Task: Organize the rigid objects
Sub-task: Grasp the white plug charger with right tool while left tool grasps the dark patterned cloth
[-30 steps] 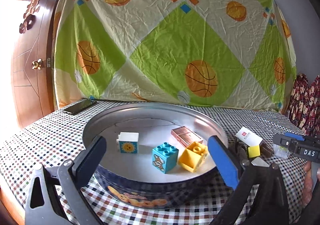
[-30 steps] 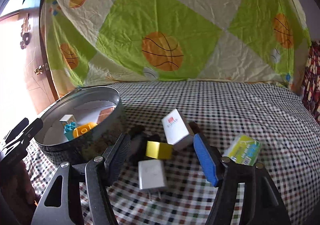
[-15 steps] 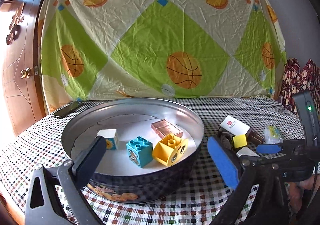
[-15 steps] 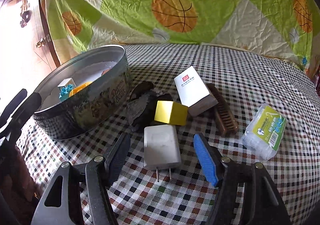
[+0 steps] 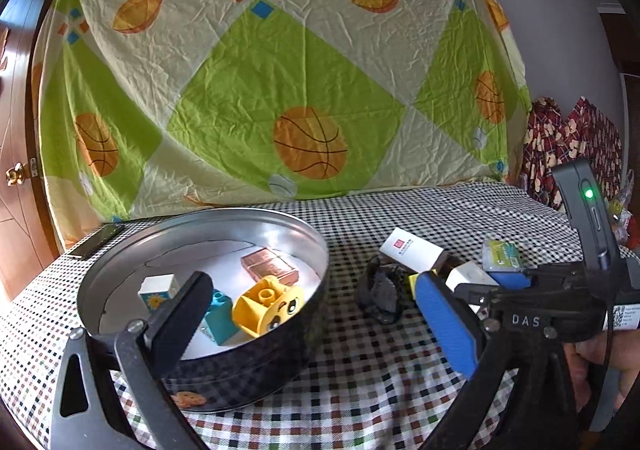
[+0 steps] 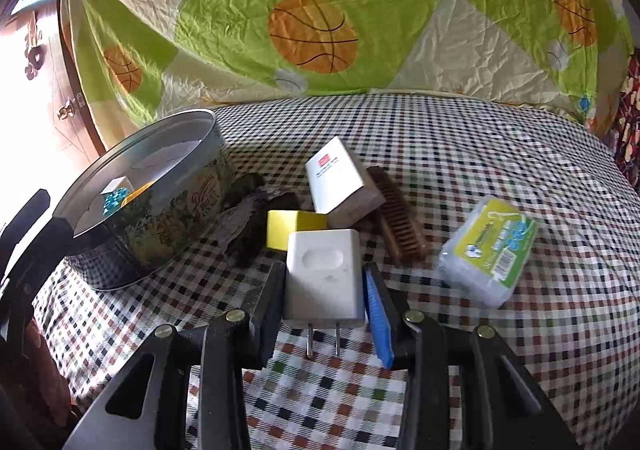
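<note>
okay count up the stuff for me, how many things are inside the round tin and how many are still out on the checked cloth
Inside the round metal tin: 4 (white sun-print block, teal block, yellow face block, copper-coloured box)
On the checked tablecloth: 6 (white charger, yellow cube, white carton, brown comb, green-labelled packet, black item)
Total: 10

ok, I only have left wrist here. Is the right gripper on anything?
Observer: Yes. In the right wrist view, the right gripper has a pad flush against each side of the white charger.
Operator: Which way are the prongs?
Observer: Straight back toward the right wrist camera, between the two fingers.
Operator: Anything past it that I can't see?
Observer: A brown comb lies on the cloth beyond the charger, right beside the white box.
</note>
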Motion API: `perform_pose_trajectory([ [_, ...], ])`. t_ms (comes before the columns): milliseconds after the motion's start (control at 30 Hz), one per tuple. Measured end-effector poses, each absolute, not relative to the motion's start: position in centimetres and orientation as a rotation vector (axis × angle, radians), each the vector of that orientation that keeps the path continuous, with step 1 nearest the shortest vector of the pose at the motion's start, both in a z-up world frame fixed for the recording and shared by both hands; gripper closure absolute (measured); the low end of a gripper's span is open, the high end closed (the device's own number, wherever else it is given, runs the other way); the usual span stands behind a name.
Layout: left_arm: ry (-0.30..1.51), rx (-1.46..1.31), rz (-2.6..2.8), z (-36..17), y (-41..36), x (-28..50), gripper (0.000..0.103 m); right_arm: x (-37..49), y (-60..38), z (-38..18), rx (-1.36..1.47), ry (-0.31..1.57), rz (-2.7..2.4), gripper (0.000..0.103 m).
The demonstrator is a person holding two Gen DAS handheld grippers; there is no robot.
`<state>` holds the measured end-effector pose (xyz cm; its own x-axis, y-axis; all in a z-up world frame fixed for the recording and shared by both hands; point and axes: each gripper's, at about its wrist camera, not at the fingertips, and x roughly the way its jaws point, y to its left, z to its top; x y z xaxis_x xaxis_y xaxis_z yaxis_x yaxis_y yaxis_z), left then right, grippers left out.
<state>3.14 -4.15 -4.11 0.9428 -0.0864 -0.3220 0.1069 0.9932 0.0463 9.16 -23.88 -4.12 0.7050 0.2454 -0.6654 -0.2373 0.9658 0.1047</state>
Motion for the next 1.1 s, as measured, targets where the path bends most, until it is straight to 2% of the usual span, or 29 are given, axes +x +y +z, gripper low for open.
perform_pose_trajectory([
  [167, 0.360, 0.102, -0.172, -4.0, -7.3, 4.5, 0.002, 10.0, -26.7, -3.8, 0.042, 0.728, 0.195, 0.062],
  [300, 0.418, 0.138, -0.225, -4.3, -9.7, 6.0, 0.011, 10.2, -28.2, -3.7, 0.095, 0.728, 0.195, 0.062],
  [433, 0.550, 0.162, -0.291, -5.1, -11.8, 8.2, 0.028, 10.1, -28.5, -3.8, 0.108, 0.725, 0.207, 0.062],
  [500, 0.583, 0.178, -0.279, -5.4, -12.5, 9.1, 0.031, 10.0, -28.4, -3.9, 0.097, 0.722, 0.211, 0.062],
  [767, 0.706, 0.101, -0.282, -6.7, -12.3, 12.7, 0.032, 9.6, -28.4, -3.9, 0.112, 0.699, 0.224, 0.062],
  [1100, 0.711, 0.053, -0.242, -6.9, -10.3, 14.0, 0.031, 9.7, -28.5, -3.9, 0.114, 0.696, 0.227, 0.062],
])
